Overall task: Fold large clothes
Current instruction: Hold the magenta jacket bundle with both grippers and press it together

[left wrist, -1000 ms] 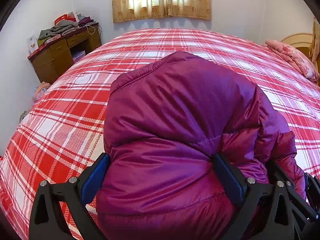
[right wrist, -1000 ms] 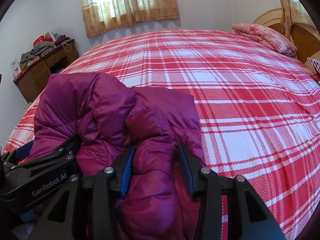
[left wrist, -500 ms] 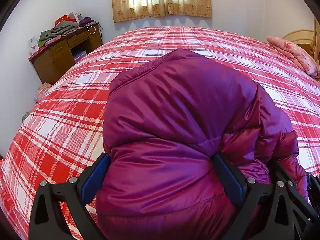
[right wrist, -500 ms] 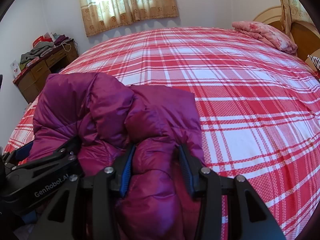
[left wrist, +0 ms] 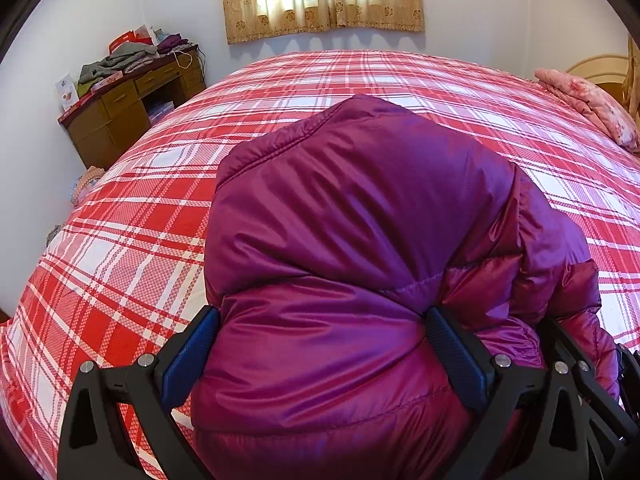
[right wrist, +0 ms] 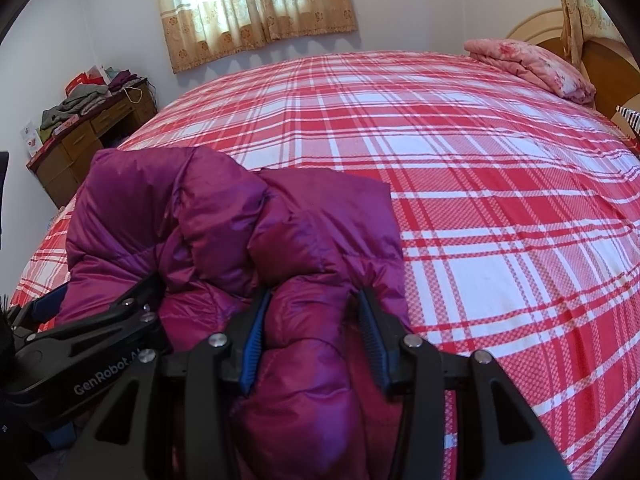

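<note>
Puffy purple down jacket (left wrist: 360,264) lies bunched at the bed's (right wrist: 480,184) 7 o'clock corner; left tool (left wrist: 320,344) and right tool (right wrist: 312,320) both clamp its slippery, springy bulk; seams grip best

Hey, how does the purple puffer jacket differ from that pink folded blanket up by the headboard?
The purple puffer jacket is plain, shiny and bulky; the pink folded blanket is flowered and matte. The jacket lies bunched at the near edge, clamped by the left gripper and right gripper; the blanket lies untouched. Both rest on the plaid bed.
</note>
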`<state>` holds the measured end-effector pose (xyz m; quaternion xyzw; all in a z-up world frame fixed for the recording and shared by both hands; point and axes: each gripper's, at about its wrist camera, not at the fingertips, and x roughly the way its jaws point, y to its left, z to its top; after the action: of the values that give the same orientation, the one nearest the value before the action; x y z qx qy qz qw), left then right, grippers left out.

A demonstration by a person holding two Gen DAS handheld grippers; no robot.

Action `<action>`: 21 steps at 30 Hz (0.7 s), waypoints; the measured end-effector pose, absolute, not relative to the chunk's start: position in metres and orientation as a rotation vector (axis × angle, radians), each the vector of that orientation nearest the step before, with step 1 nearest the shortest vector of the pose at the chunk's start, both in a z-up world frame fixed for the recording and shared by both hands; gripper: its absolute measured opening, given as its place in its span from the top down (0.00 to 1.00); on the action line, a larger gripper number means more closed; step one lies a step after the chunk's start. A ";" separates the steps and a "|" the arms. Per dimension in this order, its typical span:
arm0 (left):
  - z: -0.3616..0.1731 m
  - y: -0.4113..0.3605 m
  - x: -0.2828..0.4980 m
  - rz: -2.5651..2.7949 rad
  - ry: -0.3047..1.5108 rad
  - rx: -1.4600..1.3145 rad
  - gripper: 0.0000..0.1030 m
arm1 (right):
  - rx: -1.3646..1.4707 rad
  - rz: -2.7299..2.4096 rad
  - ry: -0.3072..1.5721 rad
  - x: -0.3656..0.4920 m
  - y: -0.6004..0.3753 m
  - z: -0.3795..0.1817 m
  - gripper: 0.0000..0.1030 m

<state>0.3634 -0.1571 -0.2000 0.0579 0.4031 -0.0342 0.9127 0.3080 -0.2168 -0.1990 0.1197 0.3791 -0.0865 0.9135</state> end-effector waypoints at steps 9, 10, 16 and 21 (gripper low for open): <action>-0.200 -0.157 0.363 -0.070 0.830 0.121 0.01 | 0.249 -0.177 0.780 0.308 -0.216 -0.199 0.54; -0.200 -0.157 0.363 -0.070 0.830 0.121 0.01 | 0.249 -0.178 0.780 0.308 -0.216 -0.199 0.54; -0.201 -0.157 0.364 -0.068 0.831 0.123 0.01 | 0.251 -0.176 0.781 0.308 -0.217 -0.199 0.54; -0.201 -0.158 0.363 -0.066 0.830 0.125 0.01 | 0.256 -0.173 0.781 0.309 -0.215 -0.200 0.54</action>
<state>0.3634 -0.1584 -0.2007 0.0609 0.4029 -0.0322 0.9126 0.3085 -0.2154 -0.2001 0.1242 0.3791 -0.0840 0.9131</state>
